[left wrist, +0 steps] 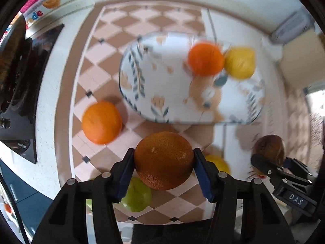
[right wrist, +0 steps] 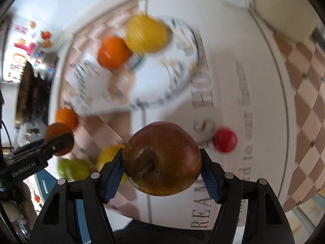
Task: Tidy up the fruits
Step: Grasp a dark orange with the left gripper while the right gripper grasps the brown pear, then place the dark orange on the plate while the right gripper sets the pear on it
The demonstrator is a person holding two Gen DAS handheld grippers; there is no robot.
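My left gripper (left wrist: 164,162) is shut on a large orange (left wrist: 163,160) and holds it above the checkered cloth. My right gripper (right wrist: 161,160) is shut on a dark red apple (right wrist: 161,158), stem towards the camera; it also shows in the left wrist view (left wrist: 269,148). A floral glass plate (left wrist: 162,93) ahead holds a small orange (left wrist: 205,59) and a lemon (left wrist: 240,63); both show in the right wrist view, the orange (right wrist: 113,52) and the lemon (right wrist: 145,33). On the cloth lie another orange (left wrist: 101,122), a green fruit (left wrist: 138,197), a lemon (left wrist: 218,163) and a small red fruit (right wrist: 225,140).
A black stove top (left wrist: 20,93) is at the left. A white counter strip (left wrist: 48,109) borders the checkered cloth (left wrist: 101,48). A beige box (left wrist: 300,61) stands at the far right. Printed lettering covers the white mat (right wrist: 233,105).
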